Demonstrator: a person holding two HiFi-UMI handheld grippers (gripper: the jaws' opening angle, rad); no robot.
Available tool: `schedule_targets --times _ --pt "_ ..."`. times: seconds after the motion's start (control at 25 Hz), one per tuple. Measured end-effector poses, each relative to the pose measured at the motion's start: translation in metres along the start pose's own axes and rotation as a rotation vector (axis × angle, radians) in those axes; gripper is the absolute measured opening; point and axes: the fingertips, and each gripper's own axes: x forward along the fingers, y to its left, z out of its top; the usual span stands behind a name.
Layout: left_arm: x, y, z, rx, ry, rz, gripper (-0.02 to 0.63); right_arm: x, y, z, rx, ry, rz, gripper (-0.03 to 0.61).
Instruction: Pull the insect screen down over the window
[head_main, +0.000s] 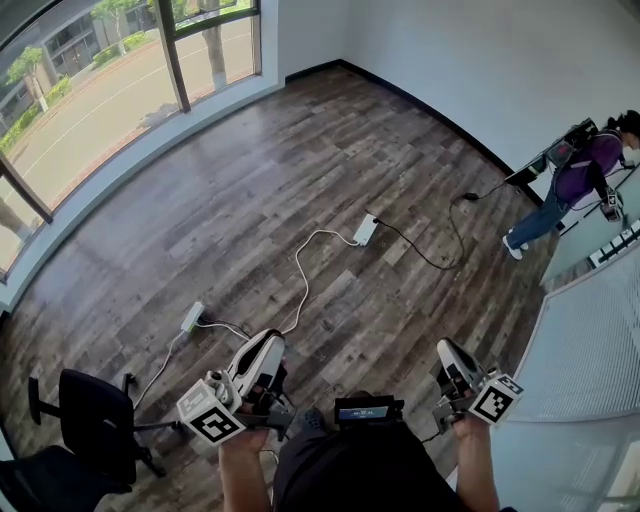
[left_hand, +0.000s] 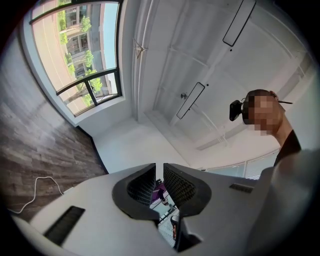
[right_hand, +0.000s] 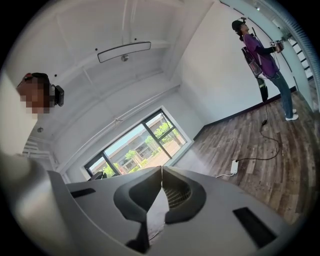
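Both grippers are held low in front of the person's body, above the wooden floor. In the head view my left gripper (head_main: 268, 346) points forward at the lower left and my right gripper (head_main: 450, 356) at the lower right. In the left gripper view the left gripper (left_hand: 159, 168) has its jaws a narrow gap apart, with nothing between them. In the right gripper view the right gripper (right_hand: 161, 169) is shut, tips touching, and holds nothing. A pale, finely lined panel (head_main: 590, 340) fills the right edge of the head view; I cannot tell whether it is the insect screen.
A large window (head_main: 110, 70) runs along the far left wall. Two power strips (head_main: 365, 230) (head_main: 192, 317) and their cables lie on the floor. A black office chair (head_main: 95, 420) stands at the lower left. Another person in purple (head_main: 580, 180) stands at the far right.
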Motion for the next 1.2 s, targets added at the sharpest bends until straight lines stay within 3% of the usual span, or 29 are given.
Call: schedule_targets --times 0.2,0.52,0.68,0.84,1.2 --pt "0.003 0.021 0.024 0.022 -0.042 0.032 0.041 0.043 -0.003 0.006 -0.005 0.031 0.034 0.008" --pt "0.04 0.085 0.066 0.108 -0.059 0.151 0.041 0.173 -0.039 0.03 0.035 0.087 0.155 0.008" --pt "0.091 0.12 0.091 0.132 -0.055 0.202 0.04 0.239 -0.056 0.066 0.056 0.108 0.217 0.008" --pt "0.161 0.141 0.12 0.17 -0.066 0.197 0.04 0.293 -0.08 0.116 0.041 0.103 0.264 0.008" --pt "0.26 0.18 0.142 0.235 0.042 0.18 0.041 0.359 -0.12 0.174 0.048 0.075 0.294 0.008"
